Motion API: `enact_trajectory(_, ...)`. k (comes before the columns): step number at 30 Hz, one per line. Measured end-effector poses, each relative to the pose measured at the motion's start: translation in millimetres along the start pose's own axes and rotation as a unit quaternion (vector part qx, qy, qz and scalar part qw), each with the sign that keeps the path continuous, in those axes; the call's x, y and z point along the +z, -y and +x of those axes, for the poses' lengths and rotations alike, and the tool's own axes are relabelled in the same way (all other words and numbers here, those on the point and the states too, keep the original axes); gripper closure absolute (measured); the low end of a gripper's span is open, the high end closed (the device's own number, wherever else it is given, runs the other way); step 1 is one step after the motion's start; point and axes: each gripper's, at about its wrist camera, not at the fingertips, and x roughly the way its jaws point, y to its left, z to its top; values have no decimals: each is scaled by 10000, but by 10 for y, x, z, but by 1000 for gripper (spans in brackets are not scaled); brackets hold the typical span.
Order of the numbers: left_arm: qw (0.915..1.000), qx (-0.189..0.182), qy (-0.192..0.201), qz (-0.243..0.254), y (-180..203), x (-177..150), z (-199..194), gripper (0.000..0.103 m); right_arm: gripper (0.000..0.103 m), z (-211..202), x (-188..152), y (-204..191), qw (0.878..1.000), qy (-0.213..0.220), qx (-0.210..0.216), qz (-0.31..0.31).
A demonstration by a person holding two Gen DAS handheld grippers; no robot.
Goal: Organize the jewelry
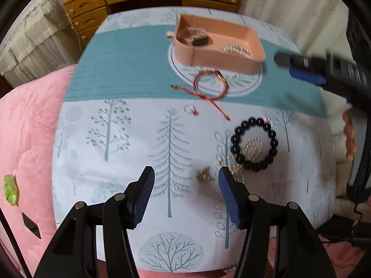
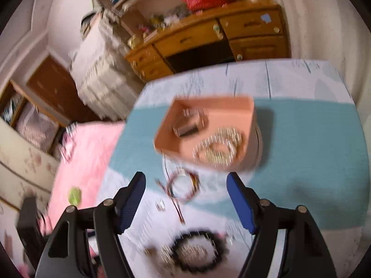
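- The left tool [image 1: 186, 180] points down at the tree-print cloth [image 1: 120, 139] with its blue pads spread and nothing between them — a small gold trinket [image 1: 203, 176] lies on the cloth just inside the right pad.
- The black bead bracelet [image 1: 254, 144] lies right of that, over a chain of pale beads [image 1: 251, 147].
- Farther off, a red cord bracelet [image 1: 209, 85] sits just before the pink tray [image 1: 231, 62], which holds a dark little box [image 1: 200, 41] and a silvery chain [image 1: 235, 49].
- A small clear ring [image 1: 190, 110] lies between the cord and the beads.
- The right tool [image 2: 186, 199] is spread too — empty, above the red cord bracelet [image 2: 183, 186], in a blurred view.
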Motion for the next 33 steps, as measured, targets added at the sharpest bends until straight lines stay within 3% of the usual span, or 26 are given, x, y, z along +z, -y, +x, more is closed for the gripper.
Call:
enact_trajectory(7,9989,-168,-79,432,121,-114,281,47,30,52,-655,-256,9885,-518,-8,-1417)
enact_trajectory(13,9964,-329,105,769,189,-230,488,48,31,95,-1263,-562,9478,-544,-75,-3142)
enact_trajectory(15,9947,-398,236,918,216,-262,497,54,31,101,-1478,-668,9249,-464,-128,-3771)
enact_trajectory(17,9929,-452,343,1042,240,-279,498,61,34,112,-1608,-736,9103,-400,-140,-4119)
enact_trajectory(19,9917,-461,389,1138,260,-291,520,69,46,158,-1673,-773,9050,-428,-113,-4232)
enact_trajectory(21,9913,-470,354,1174,260,-301,560,71,53,213,-1714,-808,9030,-449,-83,-4272)
enact_trajectory(23,9916,-483,338,1149,250,-286,590,81,56,264,-1755,-852,8998,-449,-77,-4340)
enact_trajectory(25,9922,-520,323,1086,226,-296,614,83,60,299,-1776,-876,8976,-426,-113,-4387)
enact_trajectory(33,9931,-713,401,838,148,-328,616,83,61,413,-1777,-920,8932,-333,-286,-4475)
